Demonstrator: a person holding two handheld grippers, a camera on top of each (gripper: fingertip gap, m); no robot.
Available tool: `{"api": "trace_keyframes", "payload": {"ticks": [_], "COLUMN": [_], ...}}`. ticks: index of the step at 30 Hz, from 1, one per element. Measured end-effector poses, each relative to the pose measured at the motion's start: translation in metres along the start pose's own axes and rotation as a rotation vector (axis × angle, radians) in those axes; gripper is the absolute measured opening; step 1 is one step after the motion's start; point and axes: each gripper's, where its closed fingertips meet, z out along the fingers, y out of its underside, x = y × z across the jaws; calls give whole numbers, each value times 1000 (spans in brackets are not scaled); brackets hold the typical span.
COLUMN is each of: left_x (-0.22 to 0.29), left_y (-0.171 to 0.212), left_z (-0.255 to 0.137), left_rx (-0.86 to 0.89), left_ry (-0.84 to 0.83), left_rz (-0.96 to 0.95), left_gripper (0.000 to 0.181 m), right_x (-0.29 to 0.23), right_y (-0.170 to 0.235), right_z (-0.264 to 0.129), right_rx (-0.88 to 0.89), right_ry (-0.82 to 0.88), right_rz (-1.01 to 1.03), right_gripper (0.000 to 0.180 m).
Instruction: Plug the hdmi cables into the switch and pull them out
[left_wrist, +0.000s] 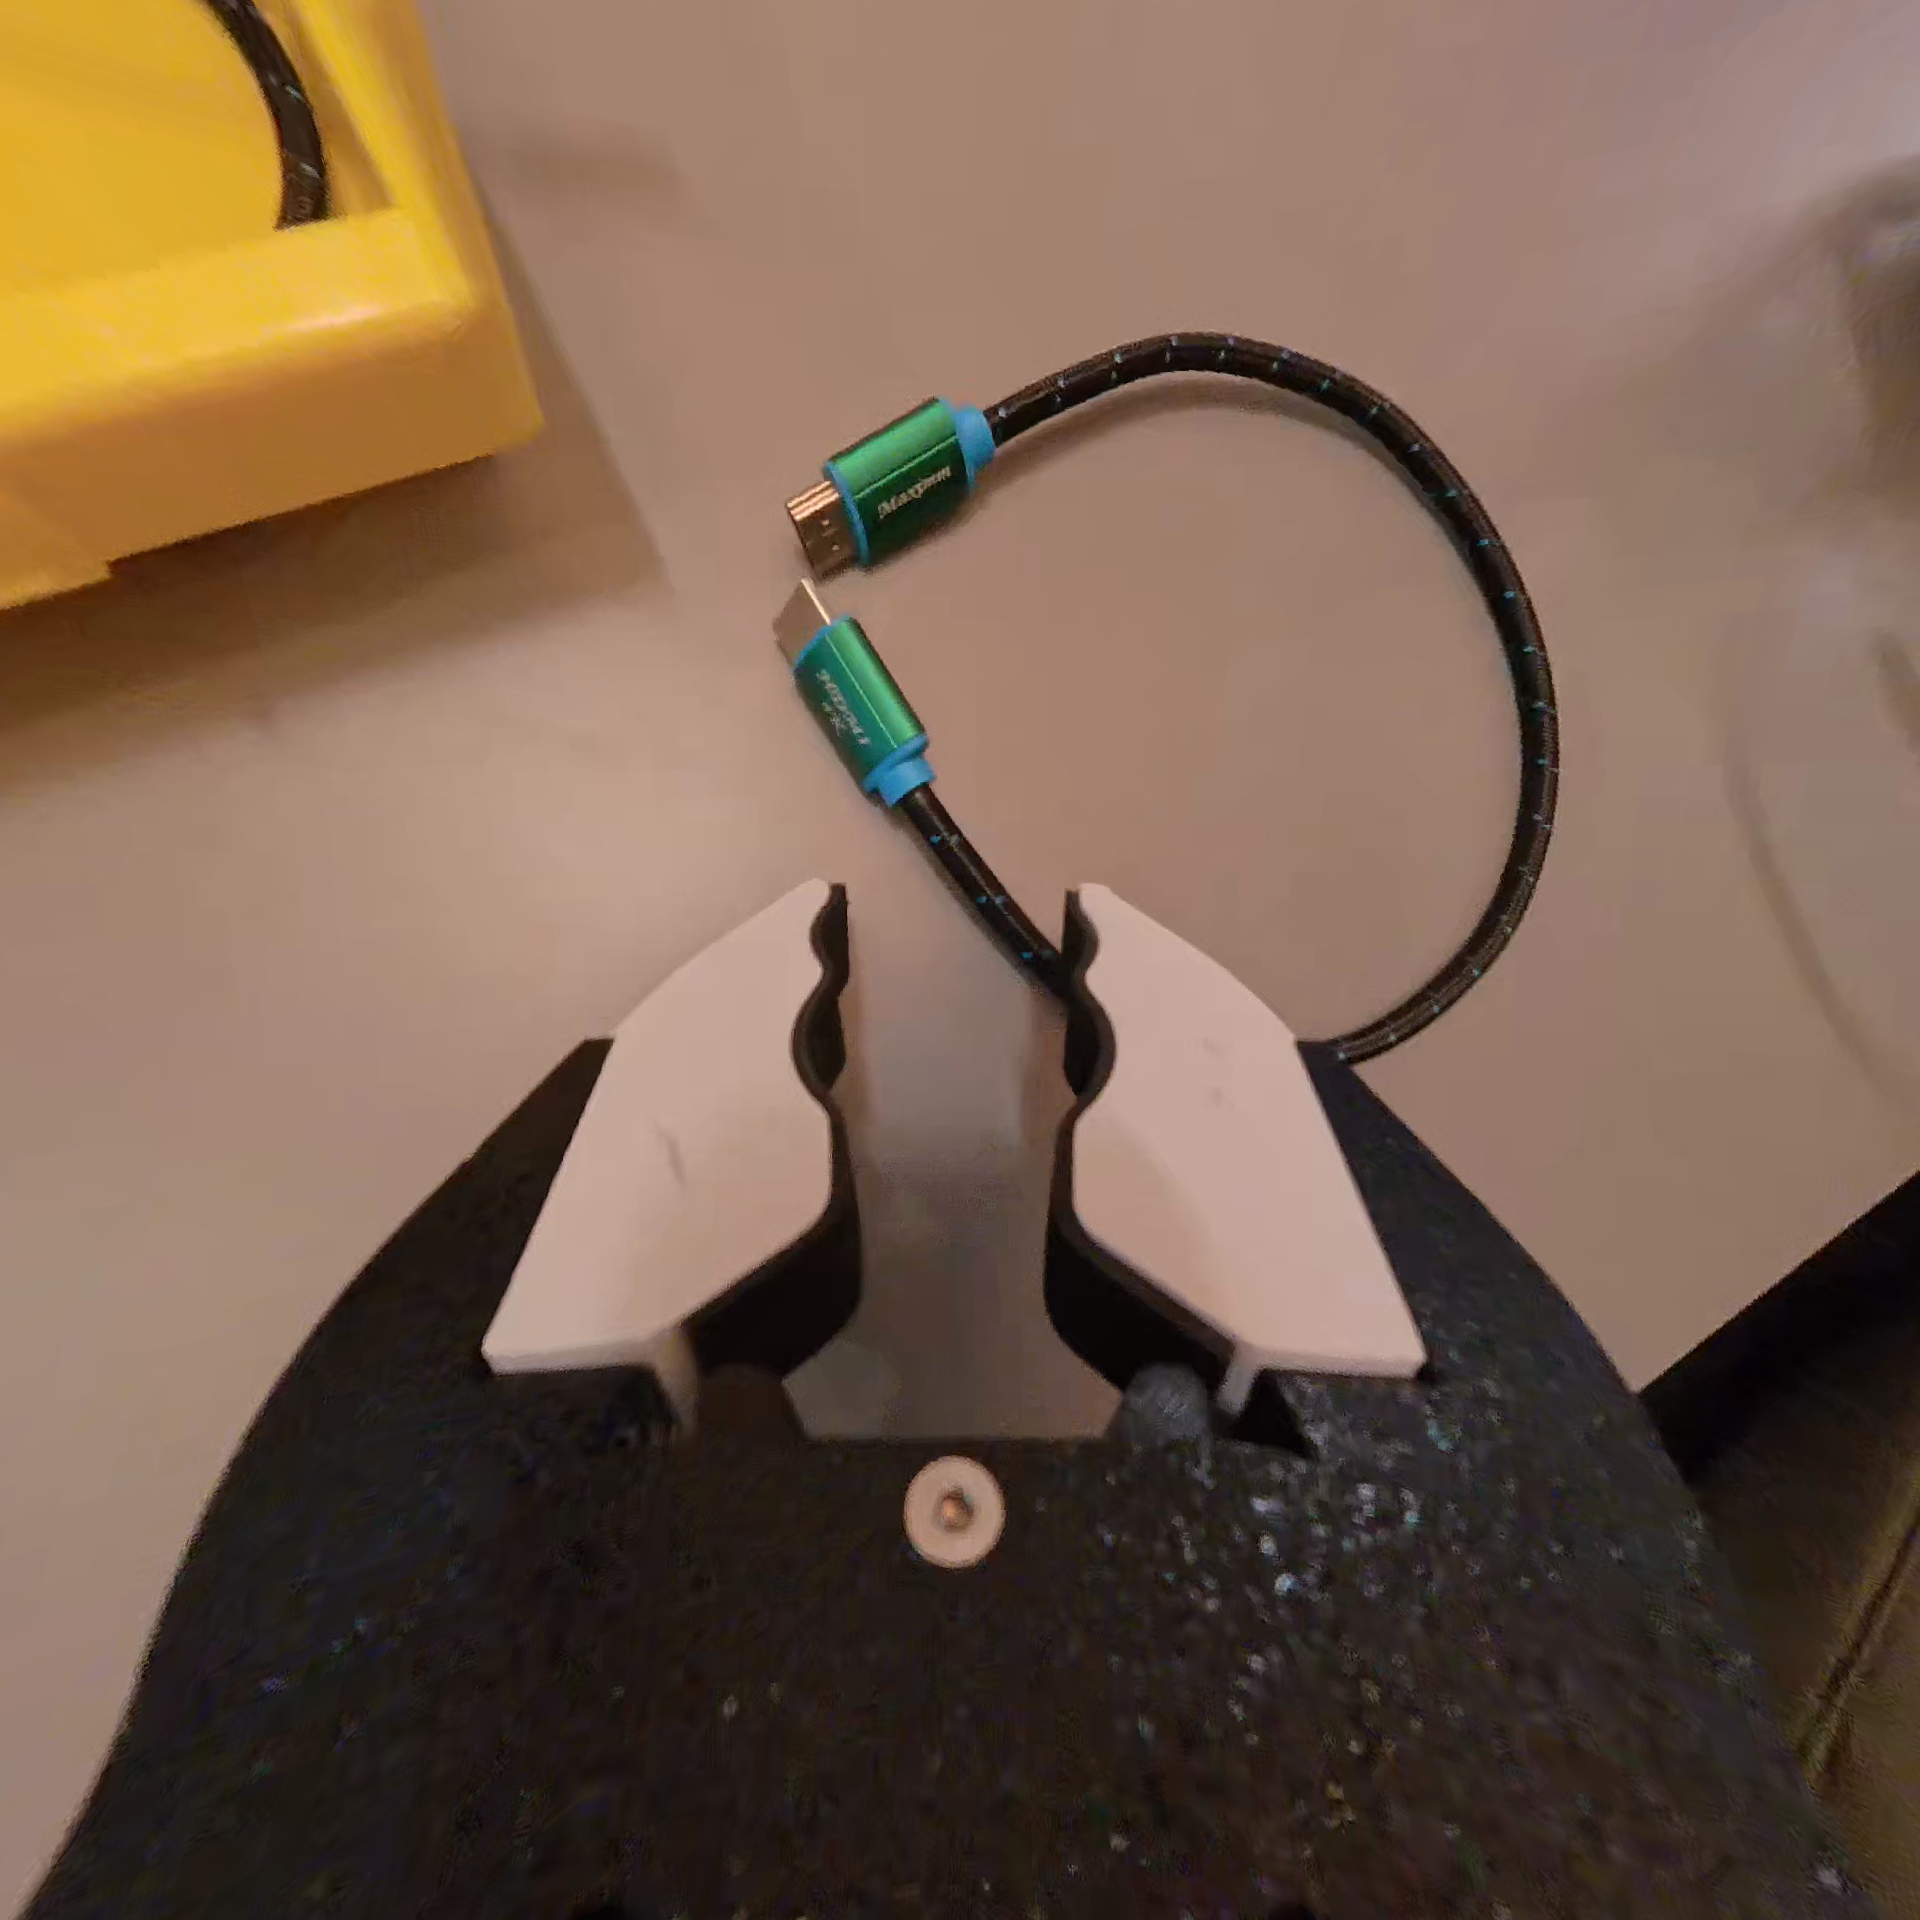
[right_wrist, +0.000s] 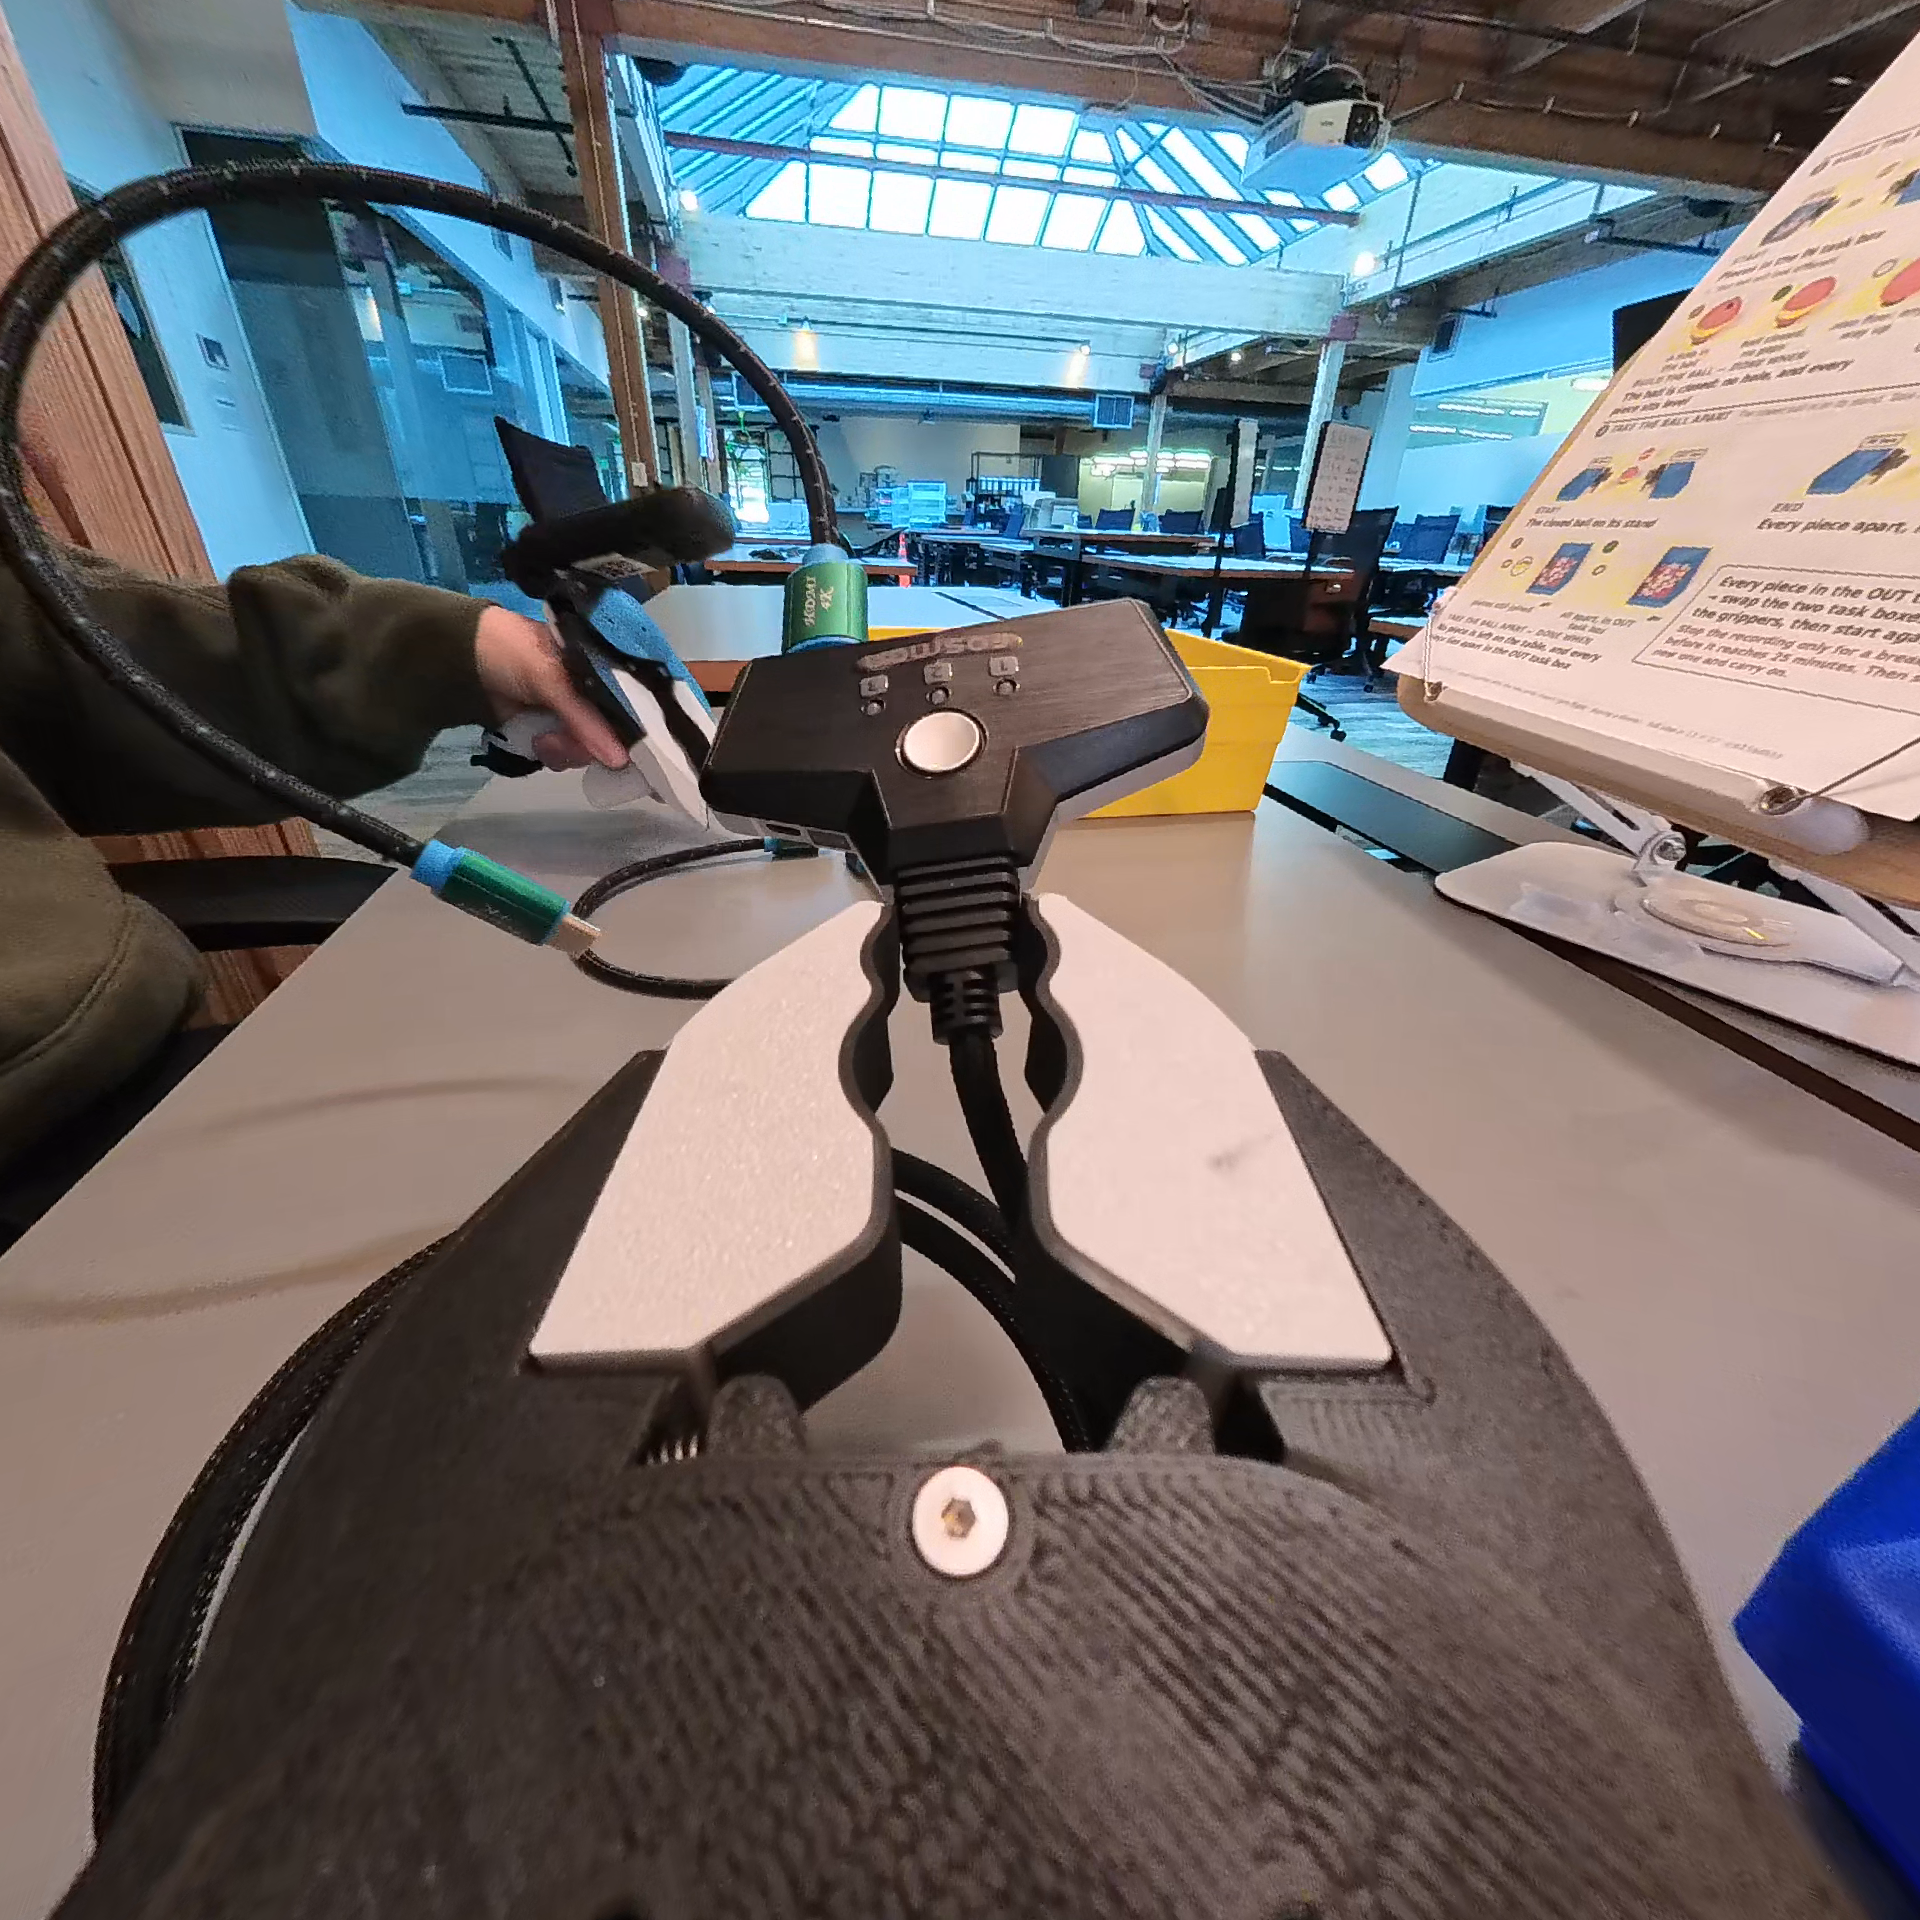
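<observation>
My right gripper is shut on the ribbed cable neck of the black HDMI switch and holds it above the table. A green HDMI plug sits in the switch's far side. Its black braided cable loops left, and its other green plug hangs free. My left gripper is open and empty, low over a short braided HDMI cable lying on the table. That cable's two green plugs lie just ahead of the fingertips. The left gripper also shows beside the switch in the right wrist view.
A yellow bin stands at the far left with another braided cable in it; it also shows behind the switch. A tilted document stand is at the right. A blue box is at the near right. A person's sleeve is at the left.
</observation>
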Motion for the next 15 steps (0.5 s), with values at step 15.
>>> {"api": "trace_keyframes", "payload": {"ticks": [15], "left_x": [20], "left_y": [-60], "left_z": [9], "left_rx": [359], "left_ry": [-164], "left_rz": [634], "left_gripper": [6], "right_x": [0], "right_y": [1], "right_z": [1], "right_rx": [-5], "right_ry": [2], "right_rz": [-4], "right_gripper": [22]}}
